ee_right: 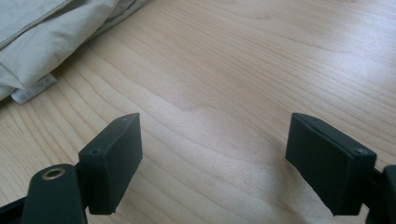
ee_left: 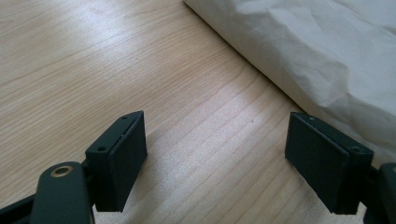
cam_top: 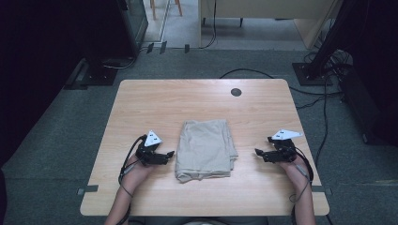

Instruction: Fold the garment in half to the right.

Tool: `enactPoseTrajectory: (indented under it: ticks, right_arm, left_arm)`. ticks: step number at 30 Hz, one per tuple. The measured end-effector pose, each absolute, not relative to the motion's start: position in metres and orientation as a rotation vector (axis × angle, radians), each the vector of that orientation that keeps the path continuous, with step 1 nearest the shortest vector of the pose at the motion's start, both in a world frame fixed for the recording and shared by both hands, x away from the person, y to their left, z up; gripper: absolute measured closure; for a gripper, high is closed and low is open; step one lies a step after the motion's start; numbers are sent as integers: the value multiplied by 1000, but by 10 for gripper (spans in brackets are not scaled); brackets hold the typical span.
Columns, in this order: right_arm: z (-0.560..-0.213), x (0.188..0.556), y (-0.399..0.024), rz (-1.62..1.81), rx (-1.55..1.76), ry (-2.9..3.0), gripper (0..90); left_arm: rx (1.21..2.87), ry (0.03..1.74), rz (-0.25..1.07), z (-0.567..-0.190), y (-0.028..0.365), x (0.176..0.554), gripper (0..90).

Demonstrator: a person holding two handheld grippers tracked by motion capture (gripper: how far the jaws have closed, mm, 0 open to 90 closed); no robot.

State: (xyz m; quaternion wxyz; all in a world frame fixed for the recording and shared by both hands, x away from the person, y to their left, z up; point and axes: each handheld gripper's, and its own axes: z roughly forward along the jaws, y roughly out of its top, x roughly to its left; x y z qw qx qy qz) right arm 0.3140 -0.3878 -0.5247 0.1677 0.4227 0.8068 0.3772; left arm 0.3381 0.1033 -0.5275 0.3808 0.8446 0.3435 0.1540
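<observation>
A folded beige cloth (cam_top: 205, 149) lies in the middle of the wooden table (cam_top: 202, 101). My left gripper (cam_top: 170, 153) rests just left of it, open, pointing at its left edge with nothing between the jaws. In the left gripper view (ee_left: 217, 161) the cloth (ee_left: 322, 51) fills the upper right, close to the right pad (ee_left: 317, 161). My right gripper (cam_top: 257, 152) sits right of the cloth, open and empty, with a gap of bare wood before the fold. The right gripper view (ee_right: 215, 161) has the cloth (ee_right: 46, 32) at upper left, with a small white label (ee_right: 35, 88) at its edge.
A dark round hole (cam_top: 236, 92) sits near the table's far edge. Cables (cam_top: 324, 122) run over the grey floor to the right, beside a black stand base (cam_top: 309, 72). Another dark base (cam_top: 96, 72) stands at the far left.
</observation>
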Motion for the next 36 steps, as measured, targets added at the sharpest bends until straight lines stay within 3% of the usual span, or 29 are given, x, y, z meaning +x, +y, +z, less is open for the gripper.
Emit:
enactPoseTrajectory:
  ticks: [36]
  right_arm:
    - [-529,324,-384,1018,1212,2274,153]
  left_arm:
    - [2156,885,402,-528,103,340,209]
